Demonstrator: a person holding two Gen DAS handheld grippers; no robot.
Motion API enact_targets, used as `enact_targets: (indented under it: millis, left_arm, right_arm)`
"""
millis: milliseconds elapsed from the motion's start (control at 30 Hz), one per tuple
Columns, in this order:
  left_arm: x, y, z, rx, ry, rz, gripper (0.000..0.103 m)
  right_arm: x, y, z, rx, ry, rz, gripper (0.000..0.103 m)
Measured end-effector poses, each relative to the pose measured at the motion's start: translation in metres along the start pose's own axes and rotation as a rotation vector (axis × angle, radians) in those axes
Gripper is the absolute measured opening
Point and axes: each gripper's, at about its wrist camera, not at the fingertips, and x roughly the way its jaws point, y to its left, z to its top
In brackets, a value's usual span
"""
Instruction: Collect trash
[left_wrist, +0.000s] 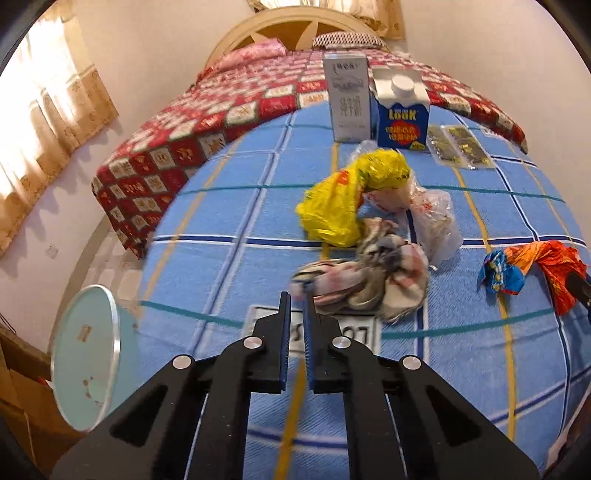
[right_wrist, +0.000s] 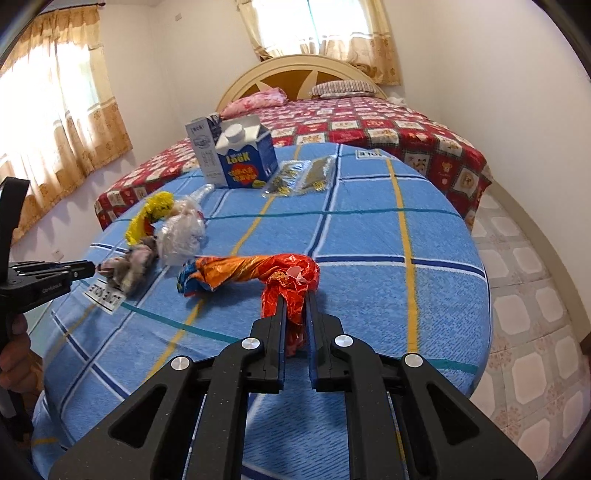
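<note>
A crumpled striped paper wrapper lies on the blue checked tablecloth. My left gripper is shut, with the wrapper's near left end pinched at its tips. In the right wrist view the left gripper meets the same striped wrapper from the left. My right gripper is shut on the red end of a long orange foil wrapper, whose blue end rests on the cloth. The orange wrapper also shows in the left wrist view, at the right edge.
Behind the striped wrapper lie a yellow bag and a clear plastic bag. A grey carton, a blue milk carton and sachets sit at the far edge. A red-quilted bed stands beyond. A pale teal round object sits low left.
</note>
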Motion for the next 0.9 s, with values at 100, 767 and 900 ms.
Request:
enact_targets:
  millis: [100,767,900]
  left_arm:
    - [-0.010,0.010,-0.002,0.002,-0.023,0.010,0.007]
    - [0.017,0.008,0.011,-0.038,-0.001,0.037,0.083]
    - [0.032,0.001,0.012,-0.028,0.038,0.006,0.086]
  right_arm:
    - [-0.001,0.007,0.002,-0.014,0.000,0.009,0.010]
    - [-0.003,0.008,0.033,-0.097,-0.014,-0.073,0.066]
    - [0.031,0.014,0.033,-0.140,0.122,-0.062,0.065]
